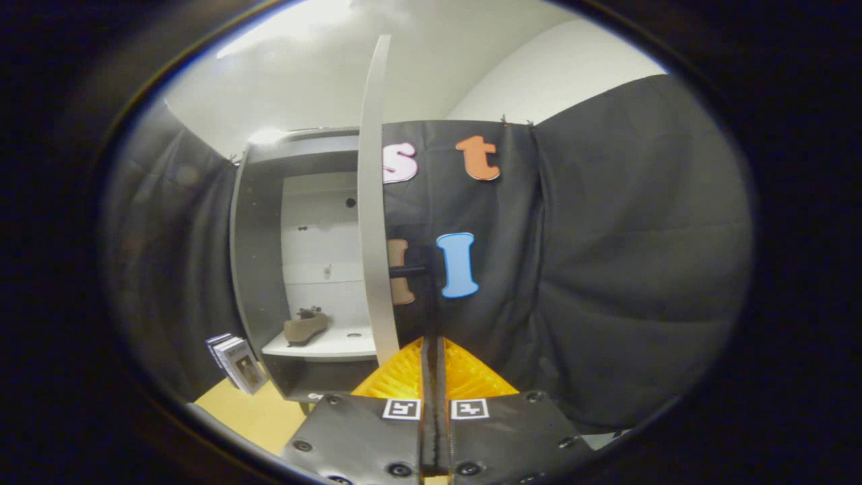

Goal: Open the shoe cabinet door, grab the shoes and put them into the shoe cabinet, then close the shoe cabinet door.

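Note:
The shoe cabinet [259, 269] stands open, with dark grey walls and a white back panel. A brown shoe [306, 327] rests on its white shelf [330, 347]. I see the white door [372, 202] edge-on, swung out toward me, just left of my fingers. A black door handle [412, 271] sticks out from the door's right face and runs down as a dark bar between my orange fingers [465, 377]. My gripper [432, 342] is shut on that handle, both fingers pressed close on the thin bar.
A small stack of books or cards [237, 364] leans against the cabinet's lower left corner. A yellow surface [252, 414] lies under it. Black cloth [626, 269] hangs right of the door and behind the cabinet.

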{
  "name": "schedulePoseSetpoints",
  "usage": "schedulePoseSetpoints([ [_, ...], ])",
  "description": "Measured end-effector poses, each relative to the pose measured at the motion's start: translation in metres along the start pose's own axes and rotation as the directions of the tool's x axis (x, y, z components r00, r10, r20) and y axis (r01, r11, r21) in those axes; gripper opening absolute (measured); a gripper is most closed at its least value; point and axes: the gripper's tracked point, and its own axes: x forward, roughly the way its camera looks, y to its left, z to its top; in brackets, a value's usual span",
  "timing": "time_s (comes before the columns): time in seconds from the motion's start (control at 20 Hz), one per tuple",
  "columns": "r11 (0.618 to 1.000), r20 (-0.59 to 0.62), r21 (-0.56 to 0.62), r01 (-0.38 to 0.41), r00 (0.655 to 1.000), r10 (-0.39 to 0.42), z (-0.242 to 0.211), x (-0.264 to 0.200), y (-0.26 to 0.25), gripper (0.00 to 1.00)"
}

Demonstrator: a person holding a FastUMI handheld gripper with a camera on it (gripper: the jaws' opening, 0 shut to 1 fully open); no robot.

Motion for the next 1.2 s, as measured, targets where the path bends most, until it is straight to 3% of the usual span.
schedulePoseSetpoints([
  [0.35, 1.000, 0.009, -0.005, -0.021, 1.000, 0.021, -0.001, -0.019, 0.010, 0.02],
  [0.8, 0.989, -0.059, -0.008, -0.145, 0.988, 0.145, -0.030, -0.030, 0.074, 0.02],
  [1.2, 0.948, -0.231, -0.004, -0.318, 0.923, 0.309, -0.095, -0.024, 0.159, 0.02],
])
